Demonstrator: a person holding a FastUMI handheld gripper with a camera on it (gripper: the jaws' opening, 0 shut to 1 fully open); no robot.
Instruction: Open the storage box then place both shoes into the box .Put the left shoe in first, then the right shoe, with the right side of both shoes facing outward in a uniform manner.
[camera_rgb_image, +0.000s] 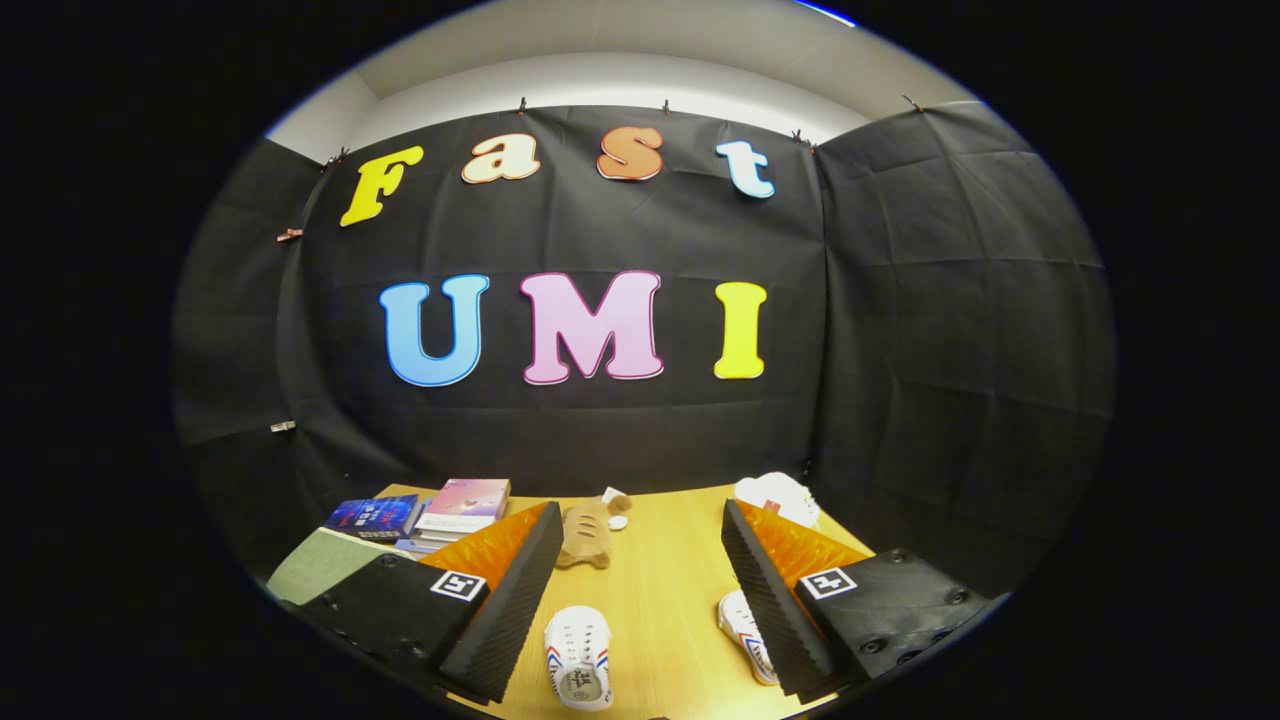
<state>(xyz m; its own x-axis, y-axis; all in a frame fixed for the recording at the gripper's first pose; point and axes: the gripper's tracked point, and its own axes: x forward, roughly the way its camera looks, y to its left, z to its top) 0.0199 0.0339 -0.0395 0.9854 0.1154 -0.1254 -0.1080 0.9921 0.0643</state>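
Gripper view: wooden bench (660, 590) under wide-parted, unloaded jaws. Far left, stacked books (440, 515); far right, white object (778, 497), unclear what. Brown plush toy (587, 535) mid-bench. Near, one white shoe (579, 658) between fingers, second shoe (748, 632) touching right finger (770, 590).

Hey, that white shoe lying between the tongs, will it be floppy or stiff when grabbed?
The white shoe looks like canvas, so its upper probably gives when squeezed. It seems light and may slide on the smooth wooden table. The tongs stand open around it, touching nothing.
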